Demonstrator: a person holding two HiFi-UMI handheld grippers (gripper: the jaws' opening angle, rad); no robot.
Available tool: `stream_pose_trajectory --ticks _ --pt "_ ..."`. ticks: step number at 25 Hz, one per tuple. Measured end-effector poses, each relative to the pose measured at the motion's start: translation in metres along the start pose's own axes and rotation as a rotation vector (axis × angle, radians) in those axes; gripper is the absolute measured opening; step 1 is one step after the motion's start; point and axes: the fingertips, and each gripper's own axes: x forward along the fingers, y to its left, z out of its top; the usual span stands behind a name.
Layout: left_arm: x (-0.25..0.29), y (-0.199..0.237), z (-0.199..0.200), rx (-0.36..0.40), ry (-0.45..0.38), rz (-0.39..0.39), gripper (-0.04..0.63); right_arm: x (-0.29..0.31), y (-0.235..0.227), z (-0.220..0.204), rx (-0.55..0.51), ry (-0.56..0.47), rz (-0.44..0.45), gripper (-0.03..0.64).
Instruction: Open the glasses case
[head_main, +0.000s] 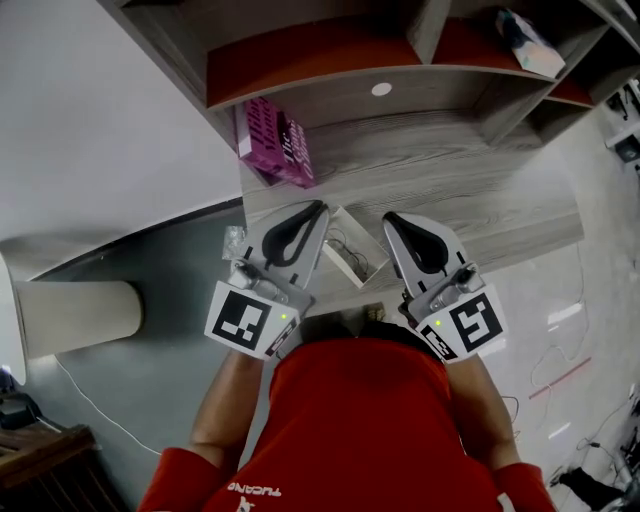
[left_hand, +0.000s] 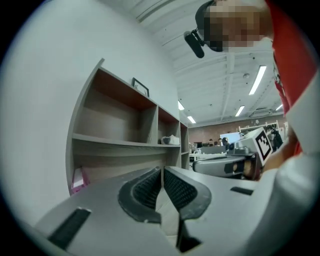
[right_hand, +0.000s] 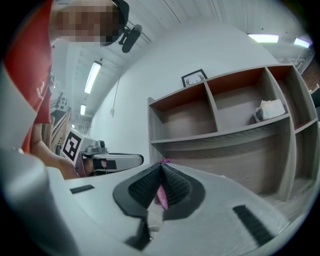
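In the head view a small white open case (head_main: 352, 252) lies at the near edge of the wooden desk (head_main: 450, 180), with something thin and dark inside. It sits between and below my two raised grippers. My left gripper (head_main: 318, 208) is to its left, jaws together and empty, and its own view shows the tips of the left gripper (left_hand: 162, 169) meeting in front of the shelves. My right gripper (head_main: 390, 217) is to the case's right and is shut too. In its own view the right gripper (right_hand: 161, 165) holds nothing; only pink from the box beyond shows through the slit.
A pink box (head_main: 275, 143) leans at the desk's back left. The shelf unit (head_main: 400, 50) above holds a white bundle (head_main: 528, 42), and a small framed picture (right_hand: 195, 78) stands on top. A pale cylinder (head_main: 80, 318) lies at left on the grey floor. Cables (head_main: 565, 375) trail at right.
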Motion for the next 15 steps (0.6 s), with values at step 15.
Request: stream_pose_trajectory --ticks 15 --pt "-0.021 -0.025 0.009 0.051 -0.069 0.024 0.009 -0.007 0.026 0.014 -0.022 -0.081 0.032 0.003"
